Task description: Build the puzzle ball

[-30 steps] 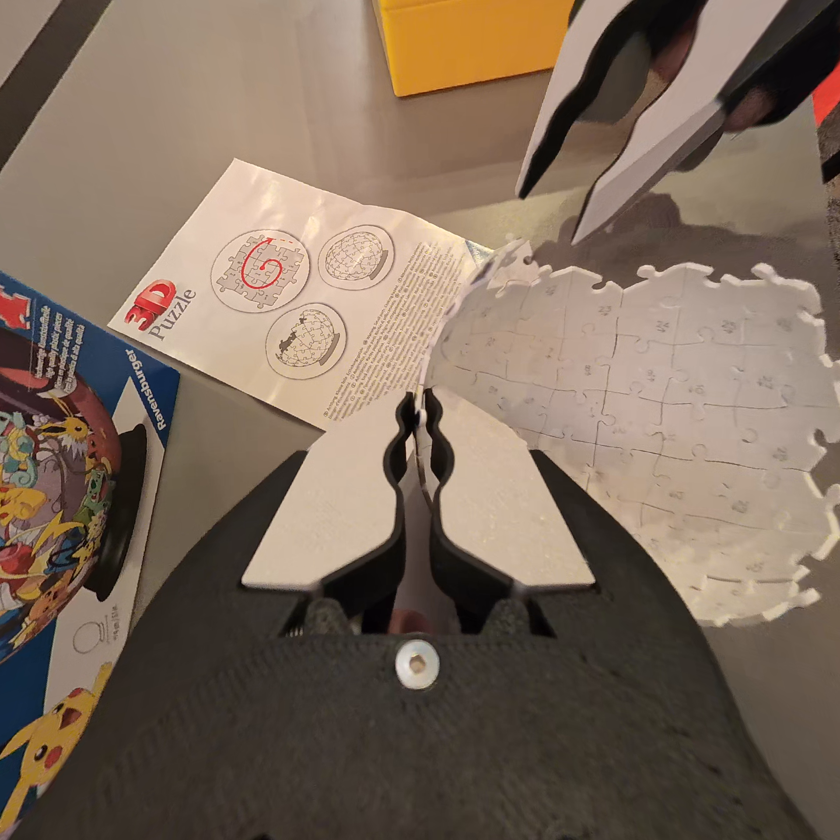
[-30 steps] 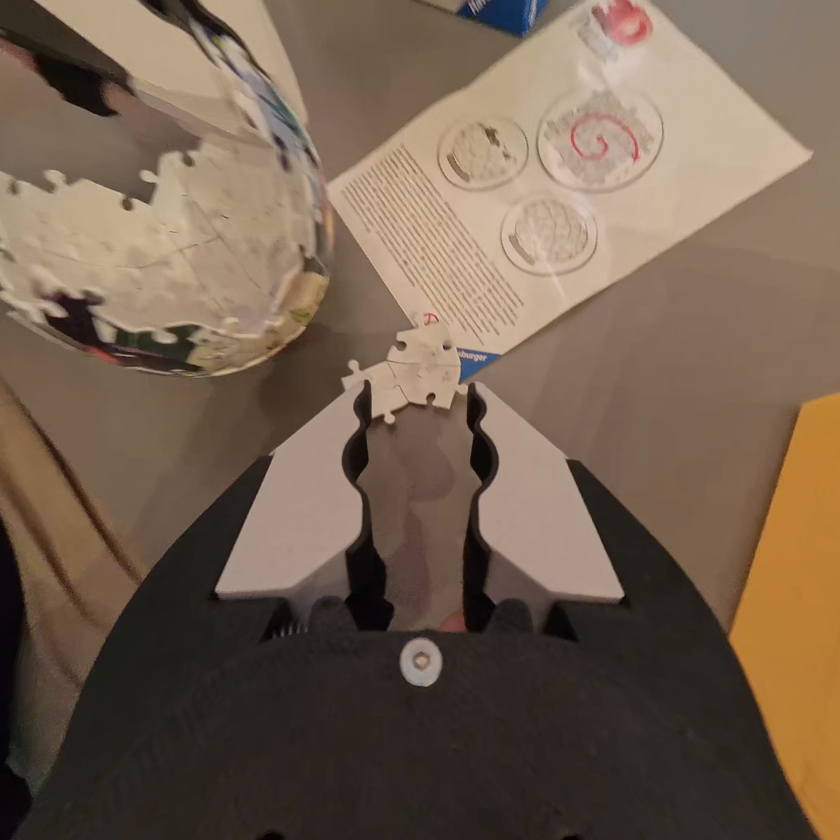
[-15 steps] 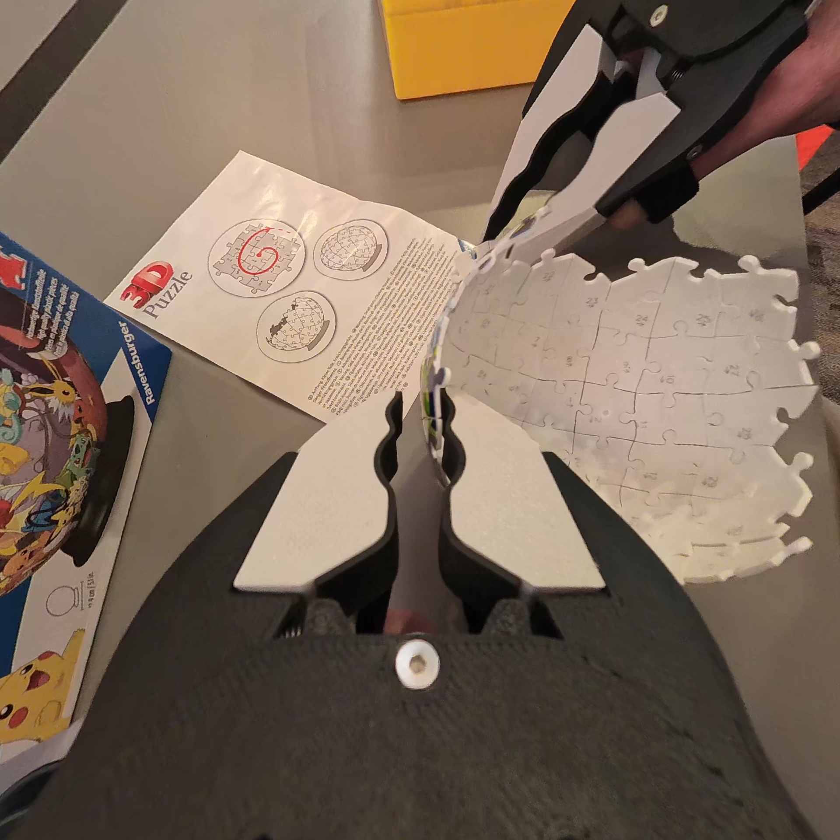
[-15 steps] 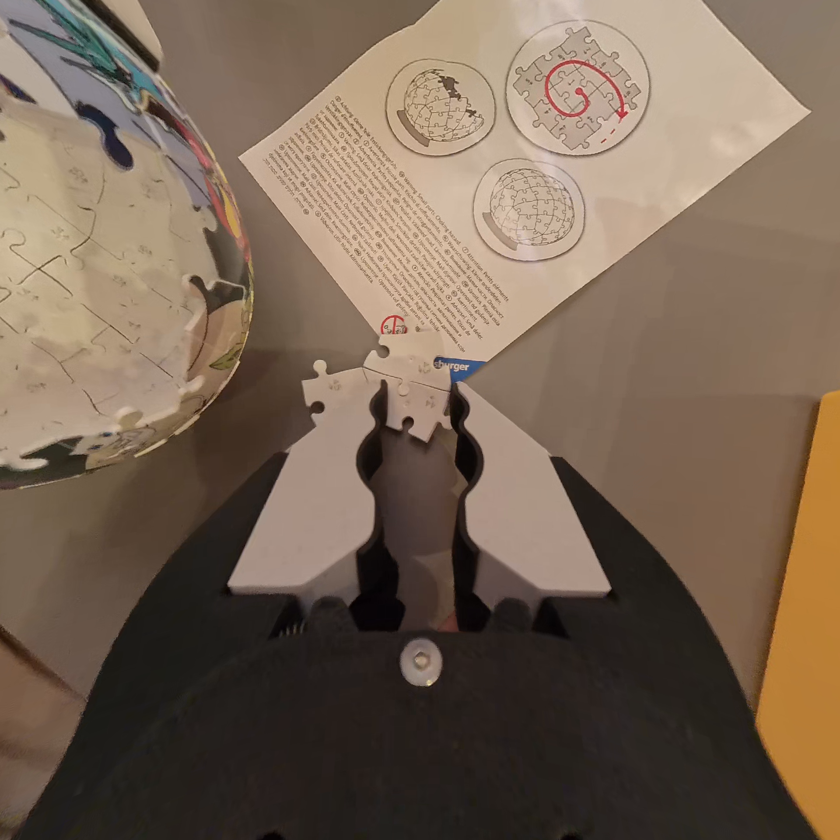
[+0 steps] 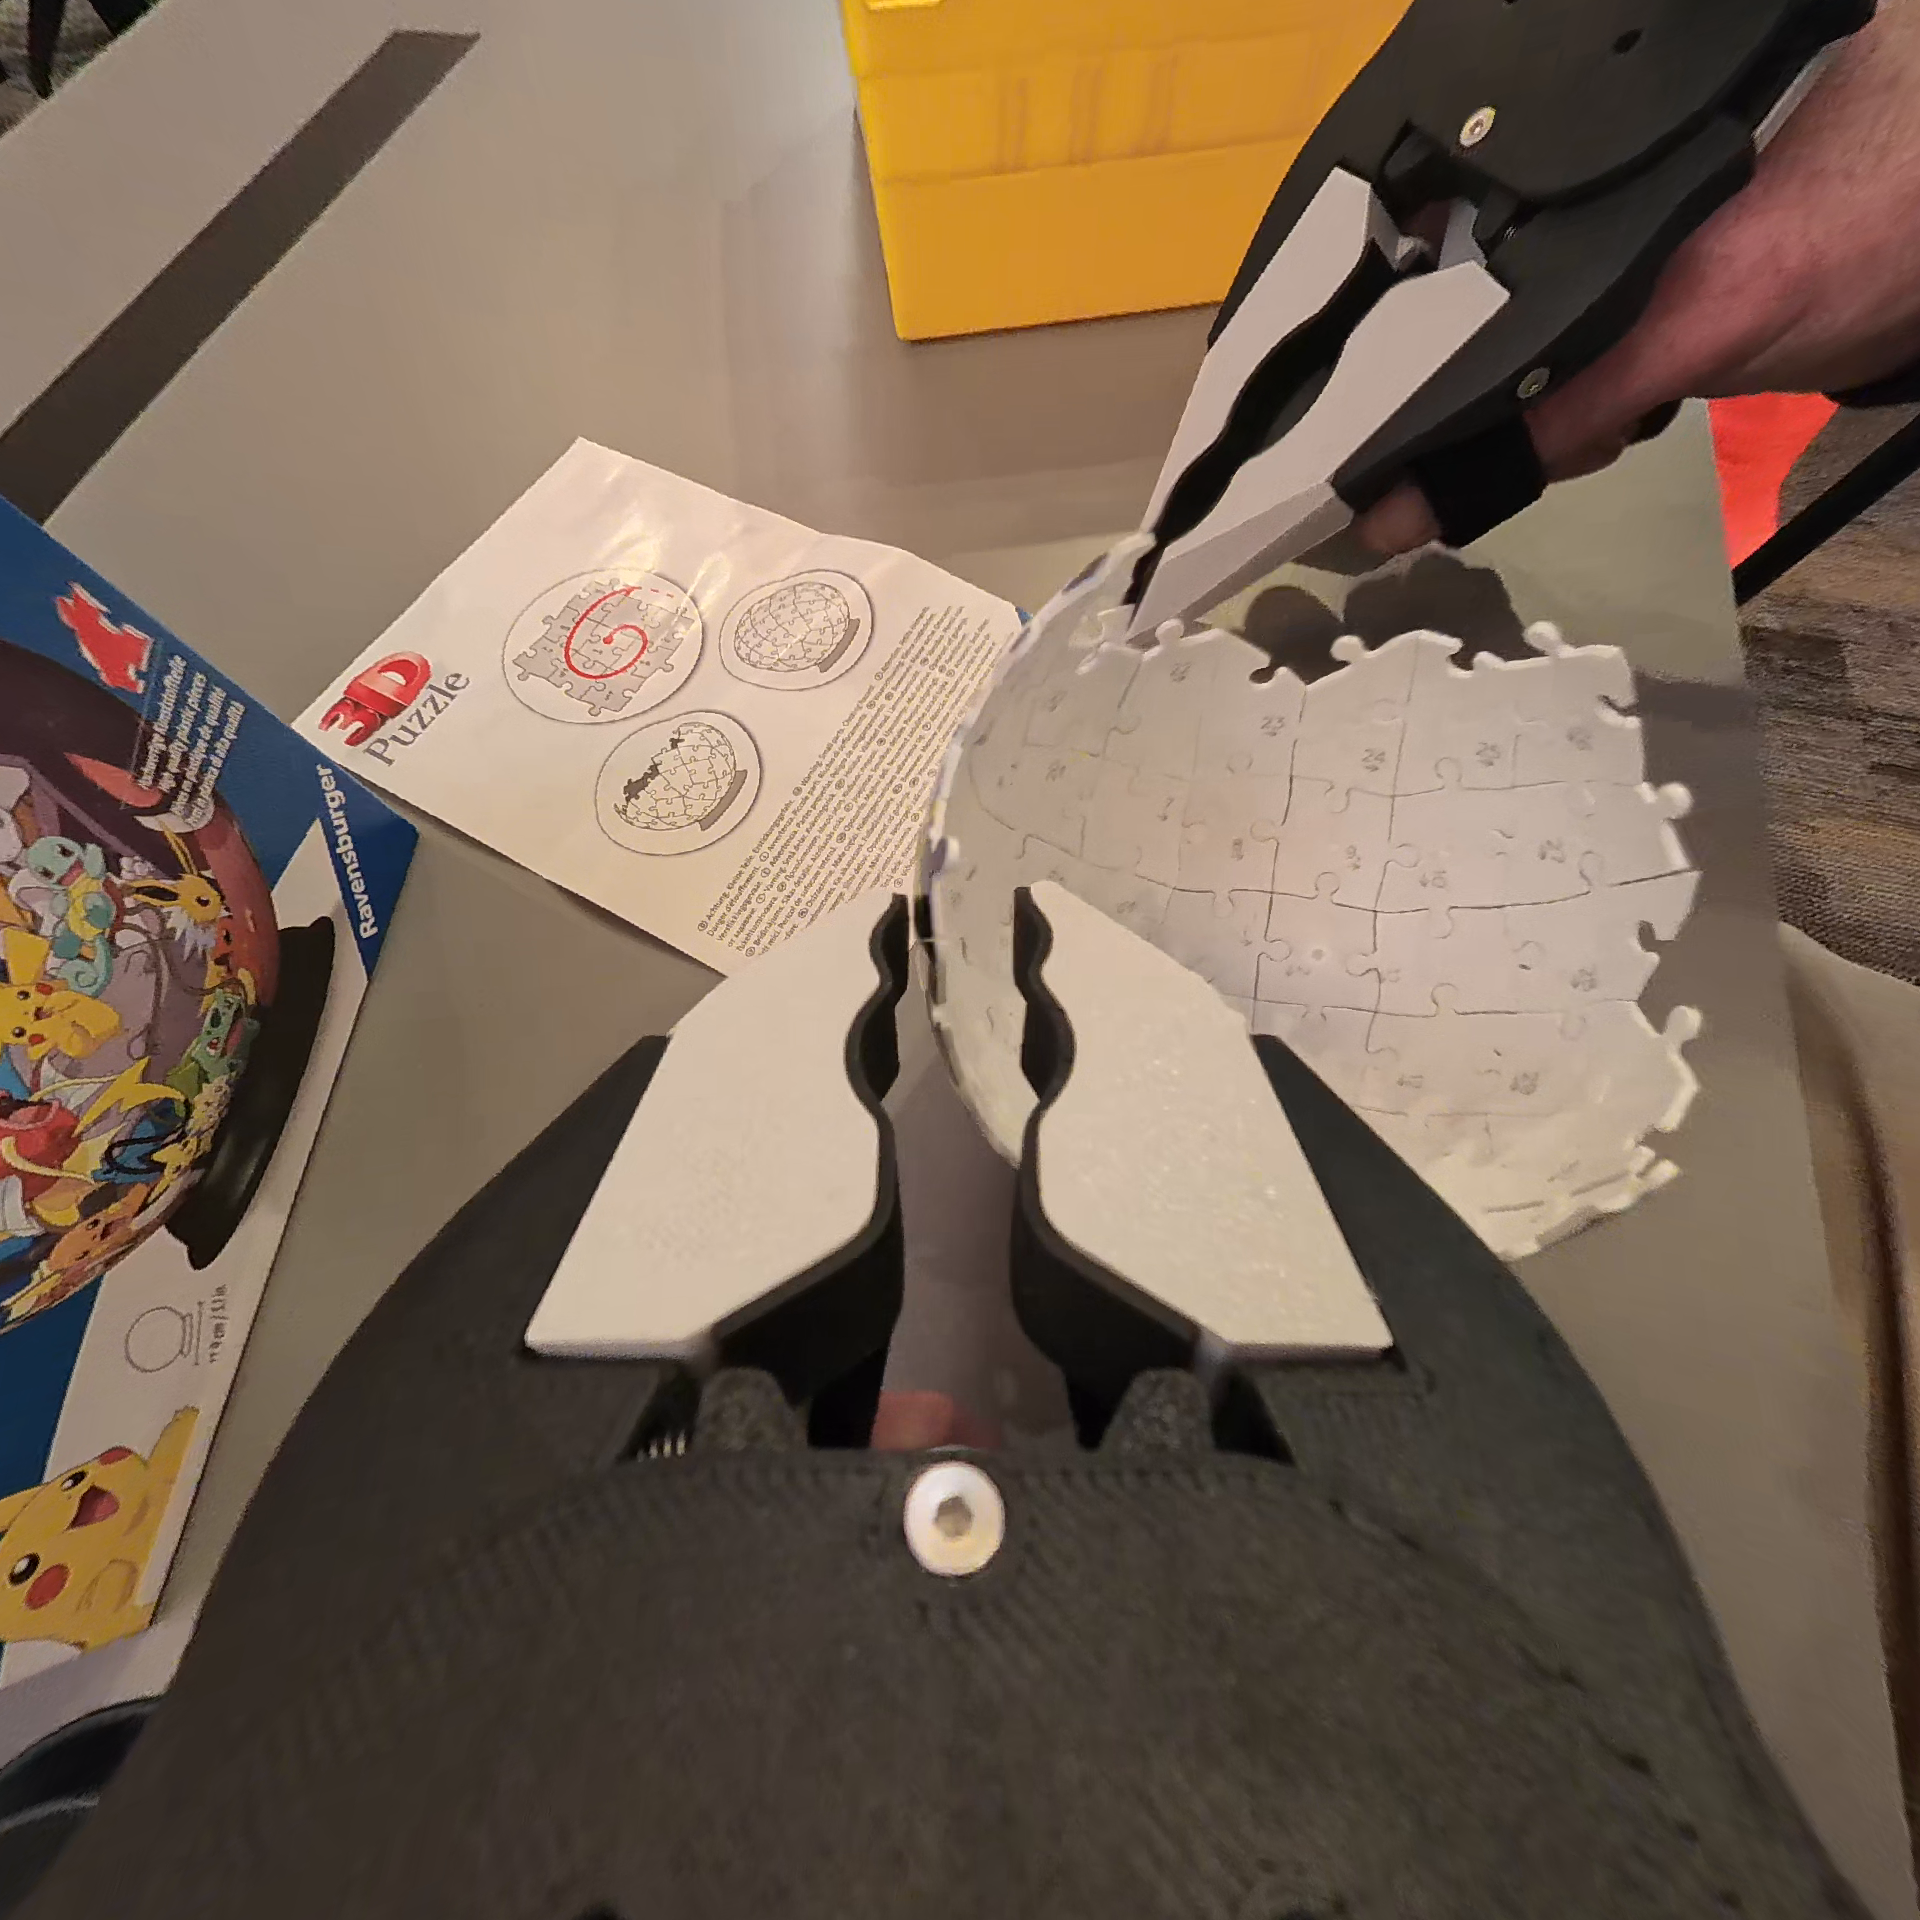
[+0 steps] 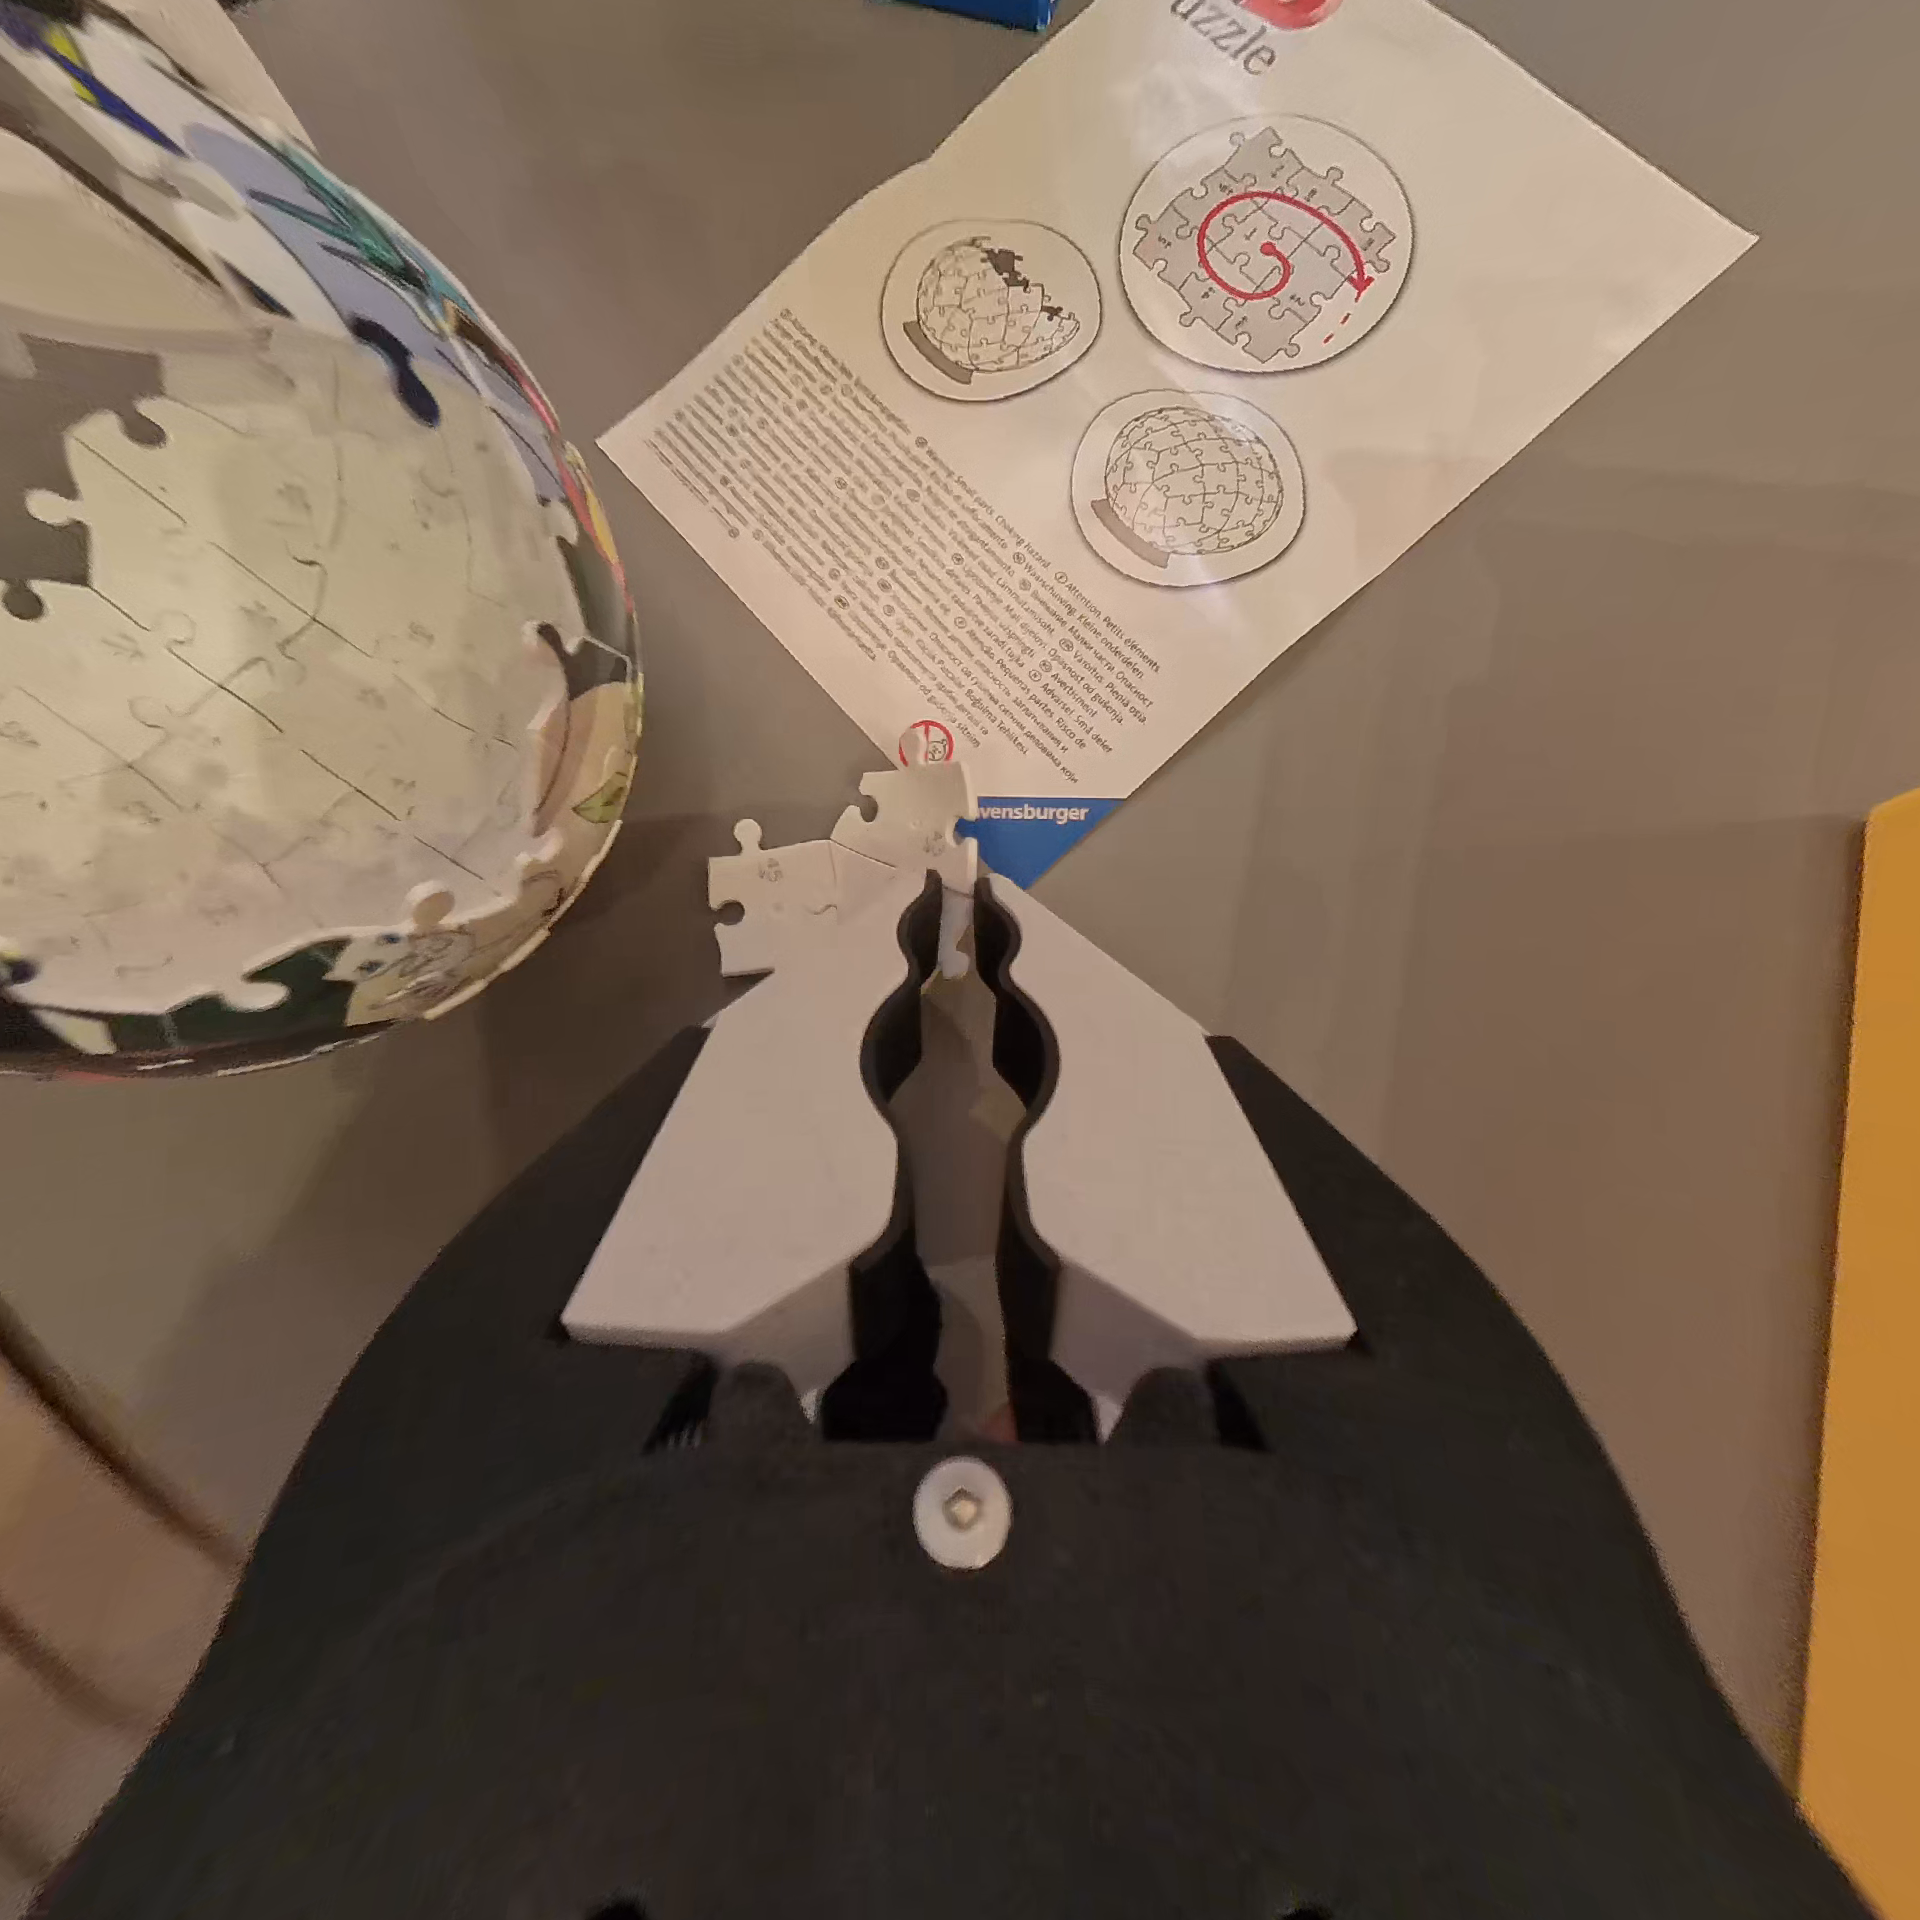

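Note:
The half-built puzzle ball (image 5: 1351, 883) is a white shell with its hollow side showing; its printed outside shows in the right wrist view (image 6: 260, 675). My left gripper (image 5: 958, 909) grips the shell's near rim, jaws slightly apart, the curved wall slanting between them. My right gripper (image 6: 951, 894) is shut on a small cluster of joined white pieces (image 6: 831, 894). In the left wrist view it (image 5: 1138, 608) points down at the shell's far upper rim. In its own view the cluster is just right of the shell, apart from it.
The instruction sheet (image 5: 675, 707) lies flat on the grey table behind the shell, and also under the cluster (image 6: 1195, 416). The blue puzzle box (image 5: 156, 987) lies at the left. A yellow box (image 5: 1039, 156) stands at the back and shows at the right (image 6: 1881, 1247). There is about 12 centimeters between the tips of the two grippers.
My right gripper closed on the cluster, lifted it and came to the shell's upper rim. My left jaws parted slightly and the shell's wall slid deeper between them.

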Tool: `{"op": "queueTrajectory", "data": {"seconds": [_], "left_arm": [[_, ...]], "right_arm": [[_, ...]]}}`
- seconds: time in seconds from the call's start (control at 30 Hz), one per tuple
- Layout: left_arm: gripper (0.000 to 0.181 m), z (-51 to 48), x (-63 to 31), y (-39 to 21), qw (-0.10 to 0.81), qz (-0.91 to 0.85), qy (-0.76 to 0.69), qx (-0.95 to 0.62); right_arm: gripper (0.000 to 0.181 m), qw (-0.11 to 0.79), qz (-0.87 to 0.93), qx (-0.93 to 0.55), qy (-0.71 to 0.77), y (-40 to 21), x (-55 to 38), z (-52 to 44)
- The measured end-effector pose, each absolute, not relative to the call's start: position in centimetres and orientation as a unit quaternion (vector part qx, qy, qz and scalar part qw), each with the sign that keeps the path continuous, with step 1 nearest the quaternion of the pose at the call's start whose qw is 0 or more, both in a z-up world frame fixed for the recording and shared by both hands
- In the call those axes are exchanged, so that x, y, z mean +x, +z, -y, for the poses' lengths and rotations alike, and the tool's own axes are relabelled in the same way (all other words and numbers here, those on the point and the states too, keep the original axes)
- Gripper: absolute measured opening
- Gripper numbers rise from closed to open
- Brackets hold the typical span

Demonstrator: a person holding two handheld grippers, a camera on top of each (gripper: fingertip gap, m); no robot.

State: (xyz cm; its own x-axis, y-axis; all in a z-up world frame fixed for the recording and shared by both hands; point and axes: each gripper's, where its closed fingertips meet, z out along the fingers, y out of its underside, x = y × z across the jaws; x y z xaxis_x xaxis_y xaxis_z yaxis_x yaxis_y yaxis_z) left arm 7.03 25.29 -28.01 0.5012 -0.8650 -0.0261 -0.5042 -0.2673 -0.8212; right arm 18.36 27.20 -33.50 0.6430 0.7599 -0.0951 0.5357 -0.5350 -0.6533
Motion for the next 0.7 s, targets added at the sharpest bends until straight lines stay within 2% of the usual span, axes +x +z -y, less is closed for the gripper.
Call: {"op": "queueTrajectory", "data": {"seconds": [0.33,0.7], "left_arm": [[0.024,-24.5,6.6,-27.0,0.428,-0.449,-0.216,-0.754],[0.046,-24.9,6.6,-23.9,0.453,-0.484,-0.183,-0.726]], "right_arm": [[0.001,0.338,0.361,-0.846,0.199,-31.0,18.5,-26.4],[0.001,0.404,0.351,-0.817,0.215,-26.6,18.7,-25.6]]}}
